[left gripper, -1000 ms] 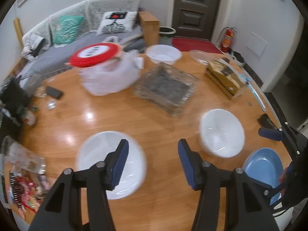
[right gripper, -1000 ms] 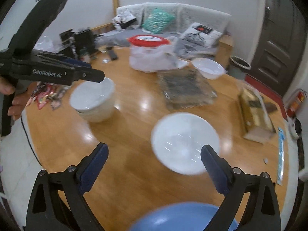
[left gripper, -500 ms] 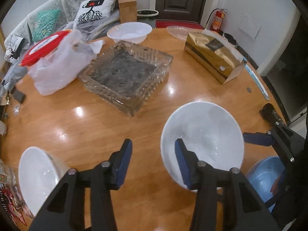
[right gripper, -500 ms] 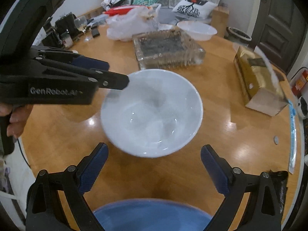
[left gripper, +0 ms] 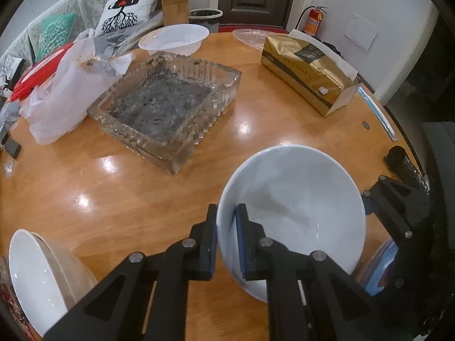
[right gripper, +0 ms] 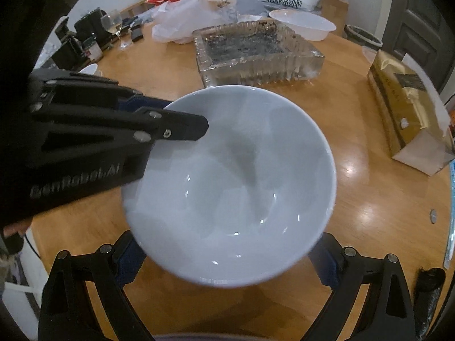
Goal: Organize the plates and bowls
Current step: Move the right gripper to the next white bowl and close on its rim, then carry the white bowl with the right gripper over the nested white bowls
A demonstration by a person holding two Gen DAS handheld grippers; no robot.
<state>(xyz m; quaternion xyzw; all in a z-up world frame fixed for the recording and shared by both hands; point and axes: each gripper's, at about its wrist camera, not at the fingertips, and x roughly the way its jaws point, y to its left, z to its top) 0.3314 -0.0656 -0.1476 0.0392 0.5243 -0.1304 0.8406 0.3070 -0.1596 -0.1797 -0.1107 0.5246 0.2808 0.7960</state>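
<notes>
The round white ceramic bowl (left gripper: 295, 213) sits on the round wooden table (left gripper: 119, 193), just in front of the ribbed glass tray (left gripper: 165, 108) – its near-left rim pinched by the left gripper (left gripper: 226, 244) (one pad inside, one outside). The right gripper (right gripper: 227, 258) has its fingers spread wide, flanking the bowl's near side.
</notes>
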